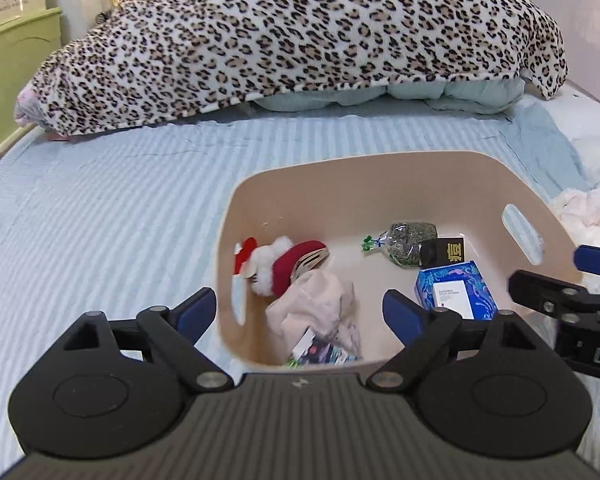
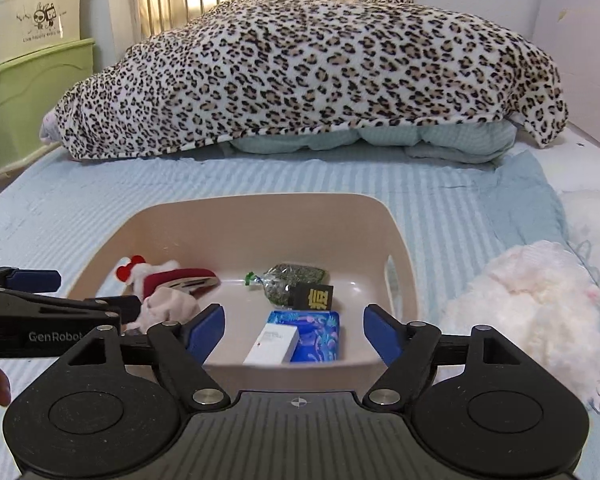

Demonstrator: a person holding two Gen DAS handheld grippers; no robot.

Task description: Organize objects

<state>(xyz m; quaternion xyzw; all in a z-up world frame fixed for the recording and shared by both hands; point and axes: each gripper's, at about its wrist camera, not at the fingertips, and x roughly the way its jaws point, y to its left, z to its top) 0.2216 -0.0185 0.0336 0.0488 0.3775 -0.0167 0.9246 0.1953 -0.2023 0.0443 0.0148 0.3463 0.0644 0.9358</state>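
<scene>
A beige plastic bin [image 1: 380, 172] [image 2: 396, 232] sits on the striped blue bed. Inside lie a red and white plush [image 1: 278, 262] [image 2: 160, 276], a pale pink cloth [image 1: 316, 300] [image 2: 168, 306], a clear bag of green bits [image 1: 408, 242] [image 2: 294, 280], a small black box [image 1: 448, 250] [image 2: 314, 296], a blue patterned box [image 1: 458, 284] [image 2: 320, 334] and some packets at the near wall [image 1: 320, 350]. My left gripper [image 1: 300, 310] is open and empty over the bin's near left part. My right gripper [image 2: 294, 330] is open and empty over the near rim, above the blue box.
A leopard-print blanket [image 1: 300, 28] [image 2: 308, 72] covers a pile of bedding across the back of the bed. A fluffy white and pink item [image 2: 536, 308] [image 1: 584, 216] lies right of the bin. Green and cream storage bins [image 2: 32, 76] stand at the left.
</scene>
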